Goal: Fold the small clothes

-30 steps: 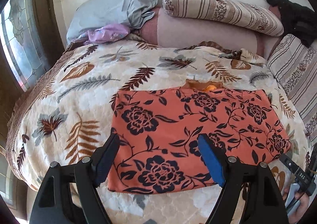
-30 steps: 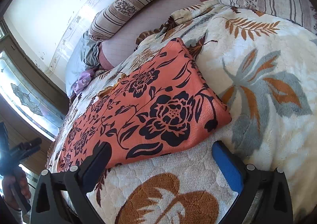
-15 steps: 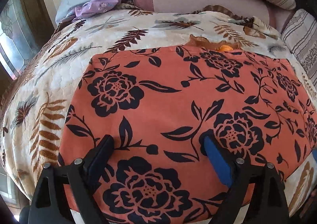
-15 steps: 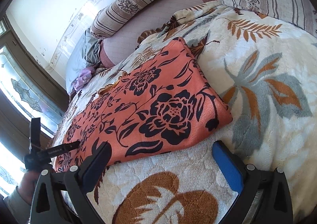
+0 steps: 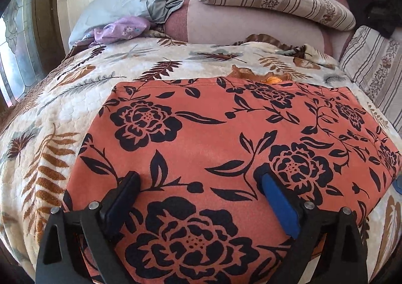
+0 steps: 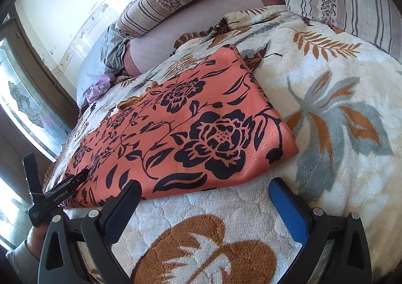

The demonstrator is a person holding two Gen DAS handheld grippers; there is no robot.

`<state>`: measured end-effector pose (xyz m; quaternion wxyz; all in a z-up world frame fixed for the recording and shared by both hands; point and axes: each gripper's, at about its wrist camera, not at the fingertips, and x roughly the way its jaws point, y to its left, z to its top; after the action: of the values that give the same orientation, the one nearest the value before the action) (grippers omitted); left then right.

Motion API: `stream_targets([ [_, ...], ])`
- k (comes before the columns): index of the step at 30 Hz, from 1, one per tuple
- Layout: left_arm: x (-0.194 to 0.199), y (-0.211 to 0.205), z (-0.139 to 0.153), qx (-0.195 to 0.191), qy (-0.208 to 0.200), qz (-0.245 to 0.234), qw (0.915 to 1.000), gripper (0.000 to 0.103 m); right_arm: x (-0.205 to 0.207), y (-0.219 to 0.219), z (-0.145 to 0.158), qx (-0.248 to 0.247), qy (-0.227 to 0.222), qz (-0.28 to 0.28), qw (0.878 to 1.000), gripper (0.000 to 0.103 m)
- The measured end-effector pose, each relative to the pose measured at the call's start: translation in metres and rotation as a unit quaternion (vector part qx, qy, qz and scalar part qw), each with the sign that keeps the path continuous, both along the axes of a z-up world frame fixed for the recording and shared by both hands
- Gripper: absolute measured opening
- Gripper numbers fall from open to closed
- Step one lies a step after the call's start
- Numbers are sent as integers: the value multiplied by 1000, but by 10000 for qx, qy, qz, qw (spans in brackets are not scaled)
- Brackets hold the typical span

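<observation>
An orange garment with black flowers lies folded flat on the bed, also in the right wrist view. My left gripper is open, its fingers resting over the garment's near part; it shows from the side in the right wrist view at the garment's left end. My right gripper is open and empty, just short of the garment's near edge over the blanket.
A cream leaf-patterned blanket covers the bed. Striped pillows, a grey pillow and a purple cloth lie at the head. A window is on the left.
My left gripper moved forward over the garment, then drew back a little and tilted up. The right gripper stayed in place.
</observation>
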<state>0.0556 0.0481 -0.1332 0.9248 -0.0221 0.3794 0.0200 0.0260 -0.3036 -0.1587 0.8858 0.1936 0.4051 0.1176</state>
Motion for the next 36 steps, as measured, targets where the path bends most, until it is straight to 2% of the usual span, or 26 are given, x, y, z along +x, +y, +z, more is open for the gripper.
stream_targets([
  [2, -2, 1, 0, -75, -63, -82, 9999, 98, 5, -3, 3, 147, 252, -84, 9995, 102],
  [4, -3, 3, 0, -154, -106, -142, 9997, 99, 14, -8, 8, 352, 685, -183, 9969, 102],
  [8, -3, 2, 0, -183, -124, -184, 9996, 101, 18, -26, 16, 1038, 1409, -671, 9823, 102],
  [12, -3, 2, 0, -188, -132, -191, 9996, 101, -2, -42, 20, 1980, 1354, -1154, 9639, 102],
  [15, -3, 1, 0, -177, -140, -190, 9996, 101, -14, -44, 7, 2538, 1419, -1223, 9490, 102],
  [18, -4, 2, 0, -184, -164, -195, 9995, 101, -13, -45, -5, 2670, 1436, -1239, 9448, 102],
  [21, -4, 2, 0, -197, -187, -199, 9994, 101, -10, -51, -11, 2943, 1345, -1439, 9352, 101],
  [24, -5, 1, 0, -176, -200, -191, 9995, 101, 2, -55, -7, 2865, 1265, -1508, 9376, 91],
  [25, -5, 1, -1, -163, -203, -188, 9995, 101, 7, -58, -8, 2831, 1265, -1577, 9375, 85],
  [26, -5, 1, -1, -152, -204, -190, 9995, 101, 11, -61, -10, 2827, 1278, -1670, 9359, 72],
  [27, -6, 1, -1, -148, -205, -190, 9995, 102, 14, -65, -13, 2846, 1319, -1783, 9326, 64],
  [28, -6, 1, -1, -148, -211, -187, 9995, 102, 17, -69, -17, 2896, 1365, -1856, 9290, 43],
  [29, -6, 1, -1, -144, -213, -188, 9995, 102, 21, -71, -22, 2932, 1452, -1887, 9259, 30],
  [30, -5, 0, -1, -141, -208, -189, 9995, 102, 24, -72, -25, 2916, 1500, -1868, 9261, 26],
  [31, -5, 0, -1, -134, -210, -188, 9995, 102, 28, -72, -23, 2808, 1483, -1817, 9307, 12],
  [34, -5, 0, -1, -120, -211, -186, 9995, 102, 27, -57, 19, 1795, 879, -1567, 9672, 10],
  [36, -5, 0, -2, -98, -205, -181, 9996, 102, 22, -43, 42, 1121, 508, -1369, 9829, 10],
])
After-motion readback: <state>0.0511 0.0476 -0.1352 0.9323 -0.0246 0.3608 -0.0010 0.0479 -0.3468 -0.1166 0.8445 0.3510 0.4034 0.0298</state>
